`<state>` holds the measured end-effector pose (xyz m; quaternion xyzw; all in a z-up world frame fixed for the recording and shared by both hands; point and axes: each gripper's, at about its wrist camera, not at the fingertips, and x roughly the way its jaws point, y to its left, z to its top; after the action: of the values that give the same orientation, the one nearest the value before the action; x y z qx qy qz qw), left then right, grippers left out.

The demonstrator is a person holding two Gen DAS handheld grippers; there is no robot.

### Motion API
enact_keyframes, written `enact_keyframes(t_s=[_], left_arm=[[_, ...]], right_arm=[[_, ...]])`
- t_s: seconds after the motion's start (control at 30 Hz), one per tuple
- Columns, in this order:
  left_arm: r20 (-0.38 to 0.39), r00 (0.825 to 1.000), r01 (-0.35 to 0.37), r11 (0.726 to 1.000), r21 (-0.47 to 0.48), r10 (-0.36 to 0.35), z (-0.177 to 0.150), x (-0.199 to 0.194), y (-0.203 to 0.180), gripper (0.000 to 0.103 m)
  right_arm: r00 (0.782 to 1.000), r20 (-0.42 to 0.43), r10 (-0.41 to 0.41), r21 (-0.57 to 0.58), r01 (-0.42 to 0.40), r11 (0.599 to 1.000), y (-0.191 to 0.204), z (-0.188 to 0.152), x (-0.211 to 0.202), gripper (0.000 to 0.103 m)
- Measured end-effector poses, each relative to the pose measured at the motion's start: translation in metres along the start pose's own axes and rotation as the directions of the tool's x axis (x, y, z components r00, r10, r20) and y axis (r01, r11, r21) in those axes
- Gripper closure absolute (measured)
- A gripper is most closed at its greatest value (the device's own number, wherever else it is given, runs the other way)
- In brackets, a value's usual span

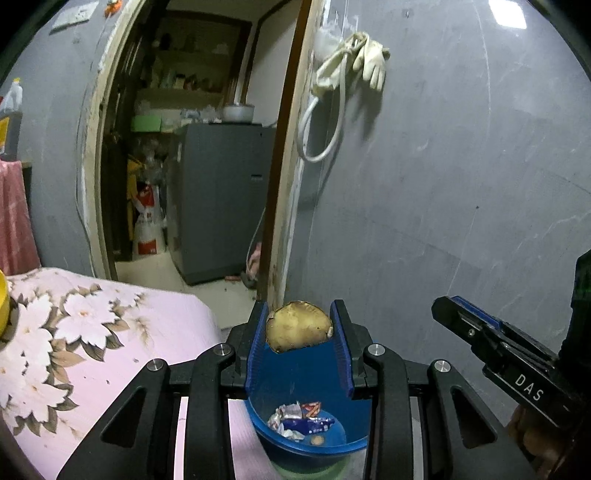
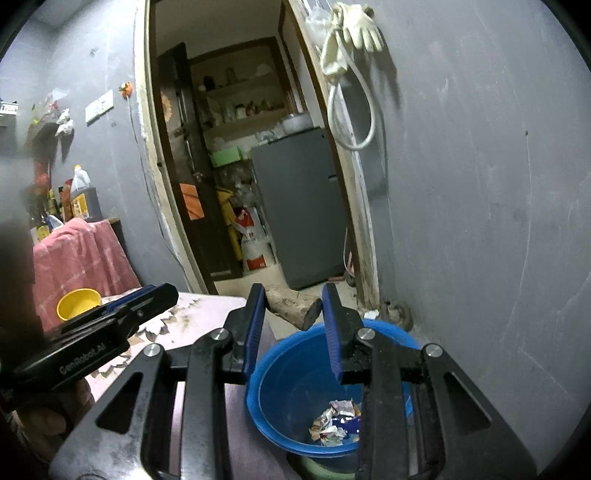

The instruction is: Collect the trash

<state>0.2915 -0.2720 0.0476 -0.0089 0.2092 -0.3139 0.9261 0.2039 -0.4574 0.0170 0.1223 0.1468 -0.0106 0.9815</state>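
Bin (image 1: 258, 410): blue | inside: crumpled wrappers (image 1: 301, 419) | beside bed (image 1: 92, 332)

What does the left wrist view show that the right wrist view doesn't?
Left wrist only: the left gripper shut on a browned round peel, above the blue bin.

Right wrist only: the right gripper clamping a brown stick-like scrap, and a yellow cup on the table.

Both: the blue bin with crumpled wrappers, white gloves, grey fridge.

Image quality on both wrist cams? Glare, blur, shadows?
Left wrist: blown-out white glare patch top right, heavy fisheye bending of the door frame, hanging gloves cast a hard shadow. Right wrist: dim, blurred dark mass at the left edge, wrappers in the blue bin soft.
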Motion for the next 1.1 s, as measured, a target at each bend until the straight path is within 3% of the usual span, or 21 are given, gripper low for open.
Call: enact_keyframes(t_s=[0.33,0.5,0.67,1.1], left_arm=[[-0.142,0.990,-0.001,0.999,-0.040,-0.005,-0.021,0.053,0.014,0.073],[-0.200,0.980,0.009,0.996,-0.092,-0.027,-0.031,0.070,0.025,0.056],[-0.220,0.975,0.002,0.992,-0.123,-0.029,-0.032,0.075,0.033,0.054],[-0.176,0.984,-0.010,0.993,-0.117,-0.010,-0.020,0.053,0.028,0.053]], right_arm=[[0.994,-0.101,-0.029,0.039,0.033,0.999,-0.016,-0.020,0.038,0.045],[0.986,-0.163,-0.048,0.070,0.060,0.996,-0.027,-0.031,0.058,0.044],[0.979,-0.196,-0.056,0.095,0.076,0.993,-0.032,-0.039,0.066,0.037],[0.984,-0.170,-0.056,0.097,0.073,0.993,-0.028,-0.032,0.050,0.036]])
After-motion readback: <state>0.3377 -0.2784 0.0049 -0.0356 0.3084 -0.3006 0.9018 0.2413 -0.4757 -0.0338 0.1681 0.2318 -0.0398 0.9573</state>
